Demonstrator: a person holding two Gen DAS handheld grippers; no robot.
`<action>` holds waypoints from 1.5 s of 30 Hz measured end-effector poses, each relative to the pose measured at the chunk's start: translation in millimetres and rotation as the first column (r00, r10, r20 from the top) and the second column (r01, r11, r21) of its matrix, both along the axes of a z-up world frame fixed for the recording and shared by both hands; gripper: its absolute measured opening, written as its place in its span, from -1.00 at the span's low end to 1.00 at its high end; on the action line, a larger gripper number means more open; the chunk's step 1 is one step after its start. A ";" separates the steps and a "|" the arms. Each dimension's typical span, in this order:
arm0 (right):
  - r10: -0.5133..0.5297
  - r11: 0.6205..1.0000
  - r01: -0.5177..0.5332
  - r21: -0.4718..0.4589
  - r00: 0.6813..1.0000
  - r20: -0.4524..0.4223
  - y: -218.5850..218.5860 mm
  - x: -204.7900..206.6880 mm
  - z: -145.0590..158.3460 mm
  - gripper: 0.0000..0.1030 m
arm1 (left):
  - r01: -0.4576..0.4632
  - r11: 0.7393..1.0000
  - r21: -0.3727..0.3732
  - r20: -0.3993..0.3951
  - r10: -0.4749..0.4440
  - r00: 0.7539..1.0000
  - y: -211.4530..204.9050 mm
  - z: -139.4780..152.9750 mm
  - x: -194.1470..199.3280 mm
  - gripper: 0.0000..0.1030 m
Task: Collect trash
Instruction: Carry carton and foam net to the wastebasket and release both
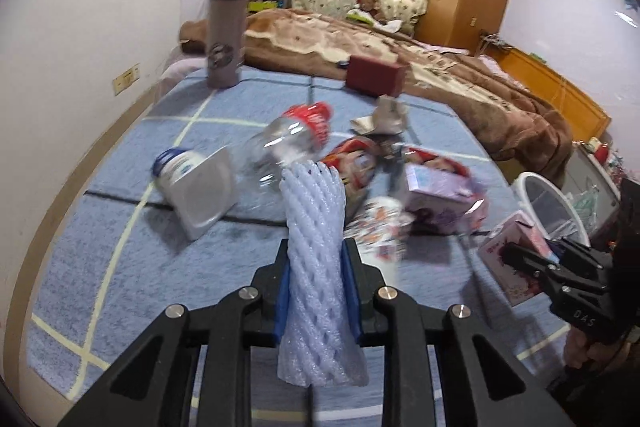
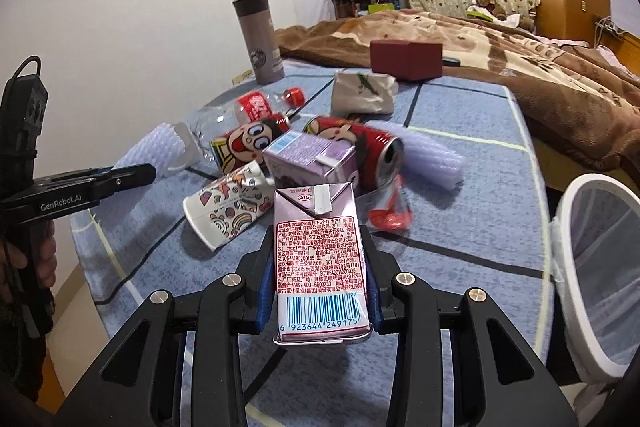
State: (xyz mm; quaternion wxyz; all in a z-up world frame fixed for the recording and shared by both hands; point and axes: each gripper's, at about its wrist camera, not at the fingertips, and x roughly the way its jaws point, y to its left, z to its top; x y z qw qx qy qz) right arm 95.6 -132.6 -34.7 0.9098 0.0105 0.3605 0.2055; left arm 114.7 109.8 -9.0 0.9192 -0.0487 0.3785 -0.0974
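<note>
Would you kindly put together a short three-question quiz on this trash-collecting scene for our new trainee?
1. True or false: the left tool is shut on a white foam net sleeve.
2. Multiple choice: what does the right tool hold? A) a red can B) a pink drink carton C) a paper cup
3. Fill in: the white-rimmed bin stands off the table's ____ edge in the right wrist view.

Key:
1. True.
2. B, the pink drink carton; the paper cup and a red can lie on the blue tablecloth.
3. Right.
</note>
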 end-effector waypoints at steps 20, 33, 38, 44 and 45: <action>-0.280 0.960 0.280 0.023 0.958 0.058 -102.1 -15.1 26.9 -0.28 | 0.309 0.951 -0.011 0.069 -0.307 0.949 -149.5 32.1 15.7 -0.52; -0.439 0.894 0.444 -0.057 0.895 0.077 -164.3 -16.5 28.3 -0.27 | 0.464 0.885 -0.045 0.062 -0.461 0.885 -250.7 31.7 26.1 -0.51; -0.498 0.863 0.500 -0.076 0.866 0.045 -193.4 -11.1 17.7 -0.28 | 0.516 0.855 -0.054 0.038 -0.515 0.857 -292.5 25.5 32.1 -0.51; -0.531 0.844 0.529 -0.086 0.847 -0.003 -212.1 -3.9 6.5 -0.27 | 0.552 0.832 -0.062 0.005 -0.553 0.833 -326.7 16.6 37.1 -0.51; -0.533 0.844 0.530 -0.086 0.846 -0.010 -214.0 -4.2 5.2 -0.27 | 0.554 0.830 -0.060 0.000 -0.555 0.832 -329.8 15.5 38.0 -0.51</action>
